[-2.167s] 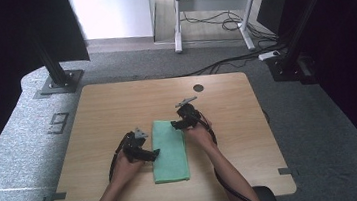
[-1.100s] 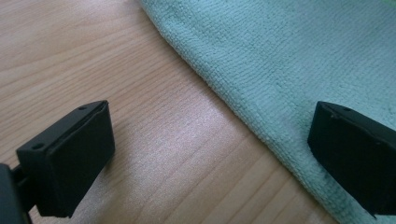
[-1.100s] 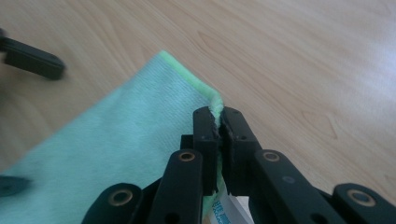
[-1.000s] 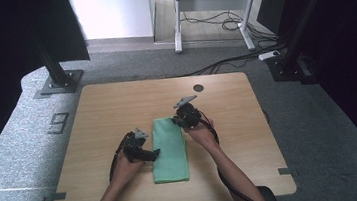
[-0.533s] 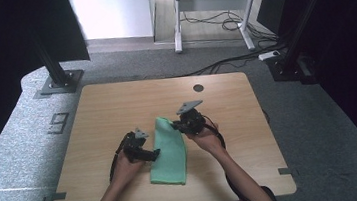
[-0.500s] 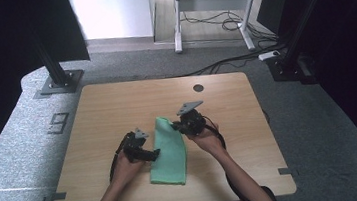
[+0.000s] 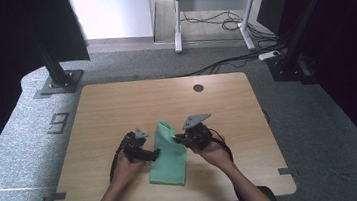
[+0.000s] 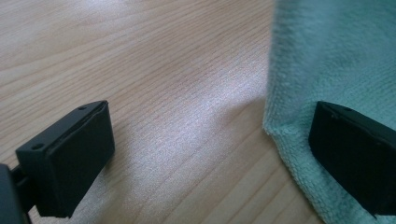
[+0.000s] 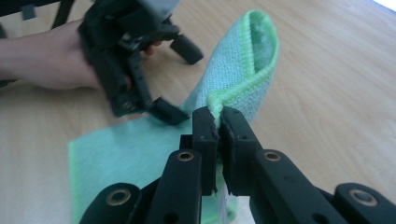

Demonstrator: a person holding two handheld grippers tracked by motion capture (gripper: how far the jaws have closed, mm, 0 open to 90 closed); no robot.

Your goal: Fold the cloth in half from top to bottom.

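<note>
High view: fixed overhead, looking forward and down, whole table (image 7: 117, 107) mid-frame, floor beyond. Left gripper view: very close, low over the wood, green cloth (image 8: 336, 60) at frame right. Right gripper view: close, along its jaws; shares that cloth.

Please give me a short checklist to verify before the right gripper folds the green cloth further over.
1. Right gripper pinches the green cloth at its edge: ok, jaws closed on the hem.
2. Far end of the cloth is lifted off the table: ok, it curls up.
3. Left gripper pins the near part: not ok, jaws wide open, one over the cloth, one over bare wood.
4. Near end lies flat: ok.
5. Whether the left pad presses the cloth: cannot tell.
</note>
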